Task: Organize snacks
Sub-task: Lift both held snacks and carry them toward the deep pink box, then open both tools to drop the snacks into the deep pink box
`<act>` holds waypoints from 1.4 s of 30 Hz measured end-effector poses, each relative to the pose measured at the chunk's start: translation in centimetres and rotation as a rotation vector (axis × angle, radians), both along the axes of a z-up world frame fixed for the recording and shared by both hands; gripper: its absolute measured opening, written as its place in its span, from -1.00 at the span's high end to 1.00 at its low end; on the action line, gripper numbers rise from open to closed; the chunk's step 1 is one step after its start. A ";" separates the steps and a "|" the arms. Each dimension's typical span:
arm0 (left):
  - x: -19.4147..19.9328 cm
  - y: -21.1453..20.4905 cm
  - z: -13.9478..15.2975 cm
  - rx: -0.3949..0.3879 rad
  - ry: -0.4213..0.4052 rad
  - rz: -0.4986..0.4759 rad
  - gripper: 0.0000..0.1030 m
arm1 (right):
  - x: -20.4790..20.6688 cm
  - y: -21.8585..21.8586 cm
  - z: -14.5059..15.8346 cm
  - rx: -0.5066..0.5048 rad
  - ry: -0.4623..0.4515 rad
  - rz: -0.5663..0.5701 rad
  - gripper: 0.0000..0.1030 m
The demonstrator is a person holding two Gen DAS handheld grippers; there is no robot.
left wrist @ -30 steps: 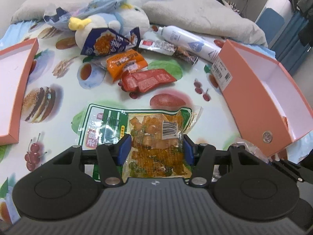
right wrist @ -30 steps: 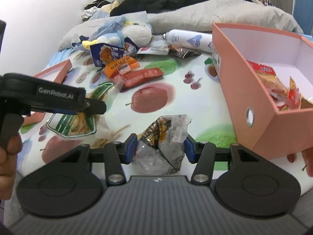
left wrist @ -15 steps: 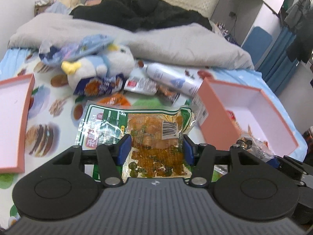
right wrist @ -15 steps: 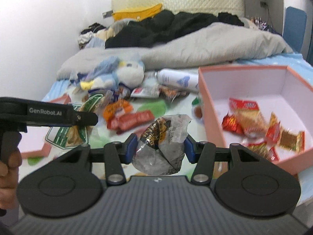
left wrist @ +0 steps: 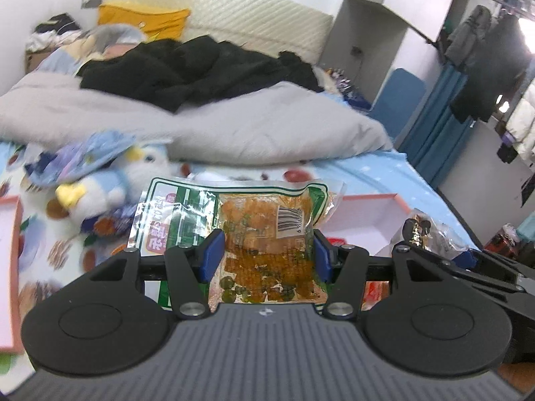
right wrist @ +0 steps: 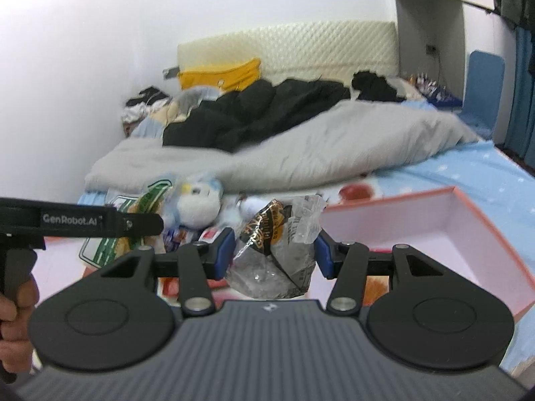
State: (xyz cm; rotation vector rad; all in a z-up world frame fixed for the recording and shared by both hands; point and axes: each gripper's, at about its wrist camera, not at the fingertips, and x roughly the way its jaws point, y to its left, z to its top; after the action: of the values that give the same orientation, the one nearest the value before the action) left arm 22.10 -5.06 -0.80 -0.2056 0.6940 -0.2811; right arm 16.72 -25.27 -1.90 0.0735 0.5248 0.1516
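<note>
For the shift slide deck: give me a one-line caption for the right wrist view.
Right gripper holds a crumpled clear snack wrapper above the bed, beside the open pink box.

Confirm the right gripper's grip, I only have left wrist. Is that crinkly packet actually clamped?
Observer: Yes. The right gripper has both blue fingers pressed on the clear crumpled packet, black-and-gold print showing.
Operator: Box position?
Observer: The pink box lies ahead and to the right of that packet; its far floor shows bare.
Operator: Anything on my left gripper?
Observer: A hand grips the handle of the left gripper, with the green packet seen side-on.
</note>
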 end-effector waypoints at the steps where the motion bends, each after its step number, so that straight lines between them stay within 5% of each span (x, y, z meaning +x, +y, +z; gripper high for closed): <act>1: 0.4 -0.5 0.4 -0.004 -0.006 -0.005 -0.18 | 0.2 -0.4 0.3 -0.002 -0.006 -0.008 -0.03; 11: 4.6 -7.3 2.7 -0.007 -0.037 -0.114 -0.18 | 2.0 -5.8 1.2 -0.013 -0.030 -0.118 -0.03; 25: 11.6 -18.1 -5.8 0.087 0.126 -0.257 -0.18 | 5.1 -11.3 -6.3 -0.055 0.138 -0.231 -0.03; 38: 13.6 -20.2 -10.5 0.128 0.212 -0.305 -0.19 | 6.3 -13.9 -10.9 -0.016 0.250 -0.264 -0.05; 42: 13.5 -19.7 -10.0 0.142 0.217 -0.289 -0.52 | 6.2 -14.1 -10.8 0.009 0.247 -0.281 -0.11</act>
State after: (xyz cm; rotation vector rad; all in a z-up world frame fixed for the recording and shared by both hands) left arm 35.62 -24.71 -10.82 0.0011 0.9575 -0.4886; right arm 22.92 -39.40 -12.73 0.1748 0.7534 -0.1321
